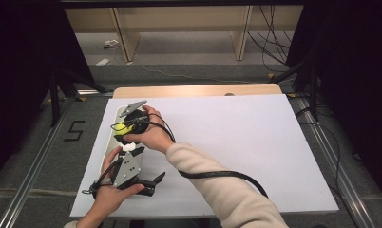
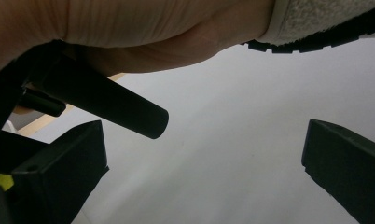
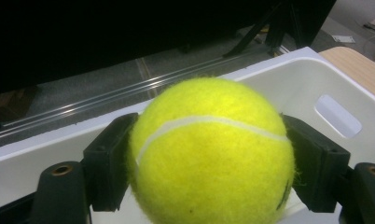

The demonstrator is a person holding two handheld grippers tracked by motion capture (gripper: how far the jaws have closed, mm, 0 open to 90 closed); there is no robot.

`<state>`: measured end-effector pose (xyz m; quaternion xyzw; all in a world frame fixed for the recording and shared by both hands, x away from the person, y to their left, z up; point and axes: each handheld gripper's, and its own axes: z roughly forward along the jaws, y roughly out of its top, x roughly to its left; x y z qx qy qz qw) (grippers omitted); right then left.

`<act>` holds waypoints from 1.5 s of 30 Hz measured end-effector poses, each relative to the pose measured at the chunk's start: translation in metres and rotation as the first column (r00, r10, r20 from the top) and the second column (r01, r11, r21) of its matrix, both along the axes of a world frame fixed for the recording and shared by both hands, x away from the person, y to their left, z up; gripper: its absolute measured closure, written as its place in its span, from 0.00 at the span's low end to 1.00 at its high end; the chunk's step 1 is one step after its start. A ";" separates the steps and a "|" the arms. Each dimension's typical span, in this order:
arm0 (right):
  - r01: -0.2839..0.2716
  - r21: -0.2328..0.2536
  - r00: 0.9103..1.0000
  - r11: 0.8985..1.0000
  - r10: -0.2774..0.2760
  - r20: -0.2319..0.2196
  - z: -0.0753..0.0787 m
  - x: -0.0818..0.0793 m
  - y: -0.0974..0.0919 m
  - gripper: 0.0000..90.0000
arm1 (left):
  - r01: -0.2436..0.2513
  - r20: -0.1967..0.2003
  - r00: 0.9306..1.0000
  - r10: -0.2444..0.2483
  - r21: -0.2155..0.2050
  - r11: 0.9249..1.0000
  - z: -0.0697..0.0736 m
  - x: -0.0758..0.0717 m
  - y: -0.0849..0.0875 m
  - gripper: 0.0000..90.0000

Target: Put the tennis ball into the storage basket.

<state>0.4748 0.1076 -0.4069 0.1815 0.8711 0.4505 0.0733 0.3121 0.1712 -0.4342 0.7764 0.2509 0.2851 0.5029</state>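
Observation:
A yellow tennis ball (image 3: 211,154) sits between the two black pads (image 3: 108,163) of my right gripper (image 3: 209,161), which is shut on it. The ball hangs over a white bin (image 3: 279,79) with a slot handle in its end wall. From above, the right gripper (image 1: 126,126) holds the ball (image 1: 122,127) over the far part of the bin (image 1: 108,142) at the table's left. My left gripper (image 1: 155,184) lies near the front edge beside the bin, jaws pointing right. Its jaws stand wide apart around nothing (image 2: 204,158).
A white sheet (image 1: 236,142) covers the table, with a strip of wooden tabletop (image 1: 198,90) at the far edge. The right forearm (image 1: 213,185) and its black cable (image 1: 227,175) cross the front middle. Floor rails run along both sides.

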 end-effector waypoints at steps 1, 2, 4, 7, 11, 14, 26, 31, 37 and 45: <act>-0.001 0.000 1.000 1.000 0.001 0.000 0.000 0.000 0.000 0.29 | 0.000 0.000 1.000 0.000 0.000 1.000 0.000 0.000 0.000 0.00; -0.003 0.000 1.000 1.000 0.003 0.003 0.000 0.000 0.000 0.29 | 0.000 0.000 1.000 0.000 -0.001 1.000 0.000 0.000 0.000 0.00; -0.002 -0.002 1.000 1.000 0.002 -0.001 -0.001 0.000 0.001 0.29 | -0.001 -0.001 1.000 0.001 -0.001 1.000 0.000 0.000 0.000 0.00; -0.006 -0.003 1.000 1.000 0.006 -0.001 -0.001 0.000 0.002 0.29 | -0.001 -0.001 1.000 0.001 -0.002 1.000 0.000 0.000 0.000 0.00; -0.010 -0.003 1.000 1.000 0.010 0.005 -0.001 0.000 0.002 0.29 | -0.001 -0.001 1.000 0.001 -0.002 1.000 0.000 0.000 0.000 0.00; -0.011 -0.005 1.000 1.000 0.011 0.005 -0.001 -0.001 0.003 0.29 | -0.001 -0.001 1.000 0.001 -0.002 1.000 0.000 0.000 0.000 0.00; -0.013 -0.007 1.000 1.000 0.013 0.005 -0.001 -0.001 0.004 0.28 | -0.001 -0.001 1.000 0.001 -0.002 1.000 0.000 0.000 0.000 0.00; -0.015 -0.005 1.000 1.000 0.015 0.009 -0.002 -0.002 0.005 0.28 | -0.001 -0.002 1.000 0.001 -0.001 1.000 0.000 0.000 0.000 0.00; -0.018 0.012 1.000 1.000 0.018 0.021 0.003 -0.002 0.004 0.22 | 0.001 -0.001 1.000 -0.001 -0.001 1.000 0.000 0.000 0.000 0.00; -0.005 0.014 0.999 1.000 0.004 0.032 0.009 -0.001 -0.006 0.18 | 0.000 -0.003 1.000 0.000 -0.002 1.000 0.000 0.000 0.000 0.00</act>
